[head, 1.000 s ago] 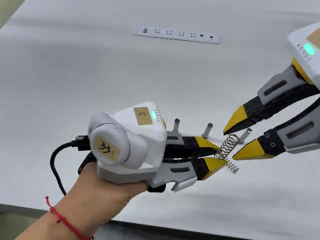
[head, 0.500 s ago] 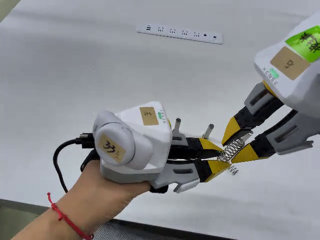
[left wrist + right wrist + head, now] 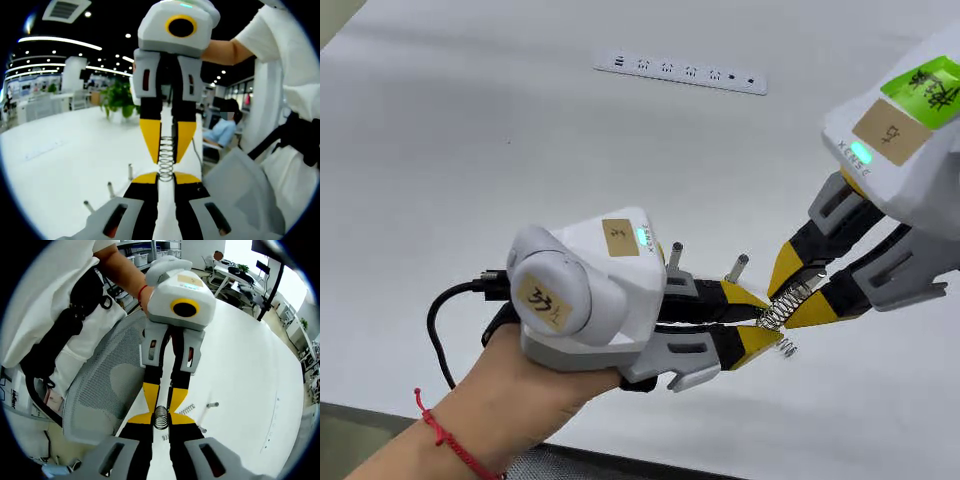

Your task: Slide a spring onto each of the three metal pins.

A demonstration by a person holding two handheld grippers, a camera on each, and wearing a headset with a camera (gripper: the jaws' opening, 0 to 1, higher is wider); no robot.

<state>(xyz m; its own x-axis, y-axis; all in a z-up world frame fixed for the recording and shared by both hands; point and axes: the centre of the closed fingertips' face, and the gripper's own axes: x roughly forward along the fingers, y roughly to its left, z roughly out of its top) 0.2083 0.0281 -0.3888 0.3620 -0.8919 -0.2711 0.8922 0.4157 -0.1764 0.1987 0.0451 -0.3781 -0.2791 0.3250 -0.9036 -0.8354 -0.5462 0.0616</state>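
A small steel spring (image 3: pixel 780 306) hangs above the white table (image 3: pixel 520 150) between two yellow-tipped grippers that meet tip to tip. My left gripper (image 3: pixel 761 317), in a hand at lower left, is shut on one end of it. My right gripper (image 3: pixel 792 300), coming from the upper right, is closed around the other end. The left gripper view shows the spring (image 3: pixel 165 160) running from my left gripper (image 3: pixel 165 178) up into the right one's tips. A second spring (image 3: pixel 786 347) lies on the table just below. Two metal pins (image 3: pixel 673 255) (image 3: pixel 735 268) stand upright behind the left jaws; three pins (image 3: pixel 110 189) show in the left gripper view.
A white power strip (image 3: pixel 680 72) lies at the far side of the table. The left gripper's black cable (image 3: pixel 435 330) loops near the table's front edge. A grey mesh chair (image 3: pixel 100 385) stands by the table's edge beside the person.
My right gripper has come in from the right and narrowed its jaws from wide open to closed around the spring. The left gripper has stayed nearly still, holding the spring.
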